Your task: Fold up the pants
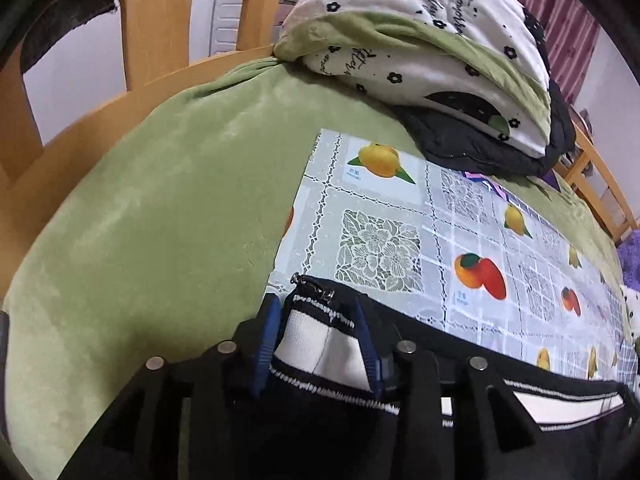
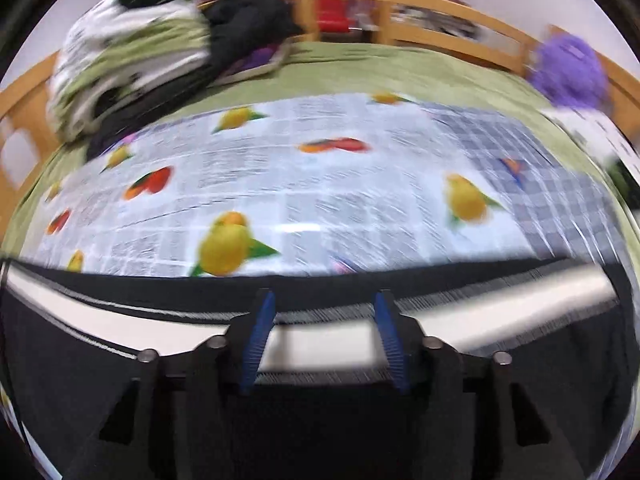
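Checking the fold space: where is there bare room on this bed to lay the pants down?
Free: the fruit-print plastic cloth beyond the black white-striped pants, and the green plush blanket beside it. Crowded: the folded floral quilt on a black jacket.

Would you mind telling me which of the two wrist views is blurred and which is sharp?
The right wrist view is motion-smeared: the fruit-print cloth and pants streak sideways. The left wrist view is sharp, showing the zipper and stitching crisply, with fisheye bending at the edges.

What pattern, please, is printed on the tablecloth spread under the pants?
Fruit pictures and lace-like floral squares in a pale grid on the tablecloth, clearest in the left wrist view.
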Demonstrator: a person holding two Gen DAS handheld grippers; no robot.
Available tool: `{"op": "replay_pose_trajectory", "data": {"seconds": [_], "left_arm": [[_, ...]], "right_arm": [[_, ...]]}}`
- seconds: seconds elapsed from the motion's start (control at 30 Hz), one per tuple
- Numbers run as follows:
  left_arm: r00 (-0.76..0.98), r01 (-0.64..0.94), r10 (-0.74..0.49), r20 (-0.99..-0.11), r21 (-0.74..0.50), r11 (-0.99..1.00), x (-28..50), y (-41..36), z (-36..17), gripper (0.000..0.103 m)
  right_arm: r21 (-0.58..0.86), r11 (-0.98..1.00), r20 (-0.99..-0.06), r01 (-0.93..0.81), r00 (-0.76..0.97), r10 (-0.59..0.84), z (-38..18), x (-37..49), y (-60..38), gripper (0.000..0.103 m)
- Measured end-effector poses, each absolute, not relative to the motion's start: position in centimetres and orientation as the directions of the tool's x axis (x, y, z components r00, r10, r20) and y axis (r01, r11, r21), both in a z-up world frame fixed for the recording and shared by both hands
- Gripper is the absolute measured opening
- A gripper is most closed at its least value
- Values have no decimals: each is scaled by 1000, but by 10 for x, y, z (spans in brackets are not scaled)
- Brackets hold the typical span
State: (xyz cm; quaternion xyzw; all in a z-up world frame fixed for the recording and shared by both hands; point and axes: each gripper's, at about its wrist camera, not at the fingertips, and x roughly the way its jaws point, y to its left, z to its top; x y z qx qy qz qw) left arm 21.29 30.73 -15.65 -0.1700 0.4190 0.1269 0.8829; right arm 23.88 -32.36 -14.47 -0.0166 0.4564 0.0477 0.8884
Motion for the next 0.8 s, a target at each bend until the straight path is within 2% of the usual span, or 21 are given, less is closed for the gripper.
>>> {"op": "replay_pose_trajectory", "data": {"seconds": [0.07, 0.17, 0.2, 0.23, 0.27, 0.3, 0.37, 0.4, 0.47, 0.53, 0.57, 0.63, 0.7, 0.73, 0.77, 0.8], "left_arm": [[614, -367, 100, -783, -171, 914, 210, 308, -155, 42], [604, -374, 102, -791, -168, 912, 209, 311, -160, 46], [599, -378, 101, -794, -170, 910, 209, 311, -162, 46], [599, -378, 96, -795, -175, 909, 209, 312, -164, 45], [607, -365, 76, -791, -192, 911, 210, 311, -166, 25], [607, -346, 51, -793, -206, 915, 212, 310, -167, 21], [631, -353, 86, -771, -187, 916, 210, 307, -160, 19], [645, -365, 113, -756, -175, 914, 208, 306, -156, 10], [628, -398, 143, -765, -158, 904, 211, 307, -160, 10], [586, -422, 136, -799, -158, 893, 218, 309, -172, 10], [585, -420, 152, -797, -137, 897, 219, 306, -173, 10], [585, -405, 185, -790, -87, 910, 215, 299, -166, 15], [579, -379, 184, -794, -62, 924, 210, 292, -159, 39], [584, -356, 176, -792, -55, 933, 204, 287, -154, 45], [593, -342, 174, -786, -51, 938, 200, 284, -150, 52], [607, -325, 172, -776, -45, 944, 194, 279, -145, 54]], "right_arm": [[4, 981, -822, -193, 558, 113, -150, 252, -316, 63], [32, 949, -868, -313, 462, 181, -168, 269, -304, 65], [10, 939, -885, -344, 434, 168, -176, 272, -299, 58], [-38, 928, -889, -370, 436, 138, -182, 272, -293, 46], [-101, 907, -887, -408, 450, 103, -186, 271, -284, 9], [-125, 899, -880, -420, 465, 95, -184, 269, -281, 5], [-148, 902, -847, -406, 523, 97, -171, 267, -279, 4], [-107, 918, -829, -383, 544, 130, -163, 266, -285, 4], [-32, 942, -825, -335, 540, 164, -163, 268, -297, 4], [-63, 949, -853, -309, 511, 109, -188, 273, -295, 4], [-92, 951, -836, -296, 542, 88, -192, 271, -291, 5], [-120, 961, -815, -247, 578, 47, -189, 268, -286, 6], [-84, 973, -819, -215, 571, 56, -179, 264, -291, 7], [-68, 976, -809, -205, 584, 67, -171, 258, -296, 8], [-65, 981, -790, -185, 610, 62, -161, 250, -306, 12], [-67, 985, -772, -158, 634, 49, -153, 243, -317, 25]]}}
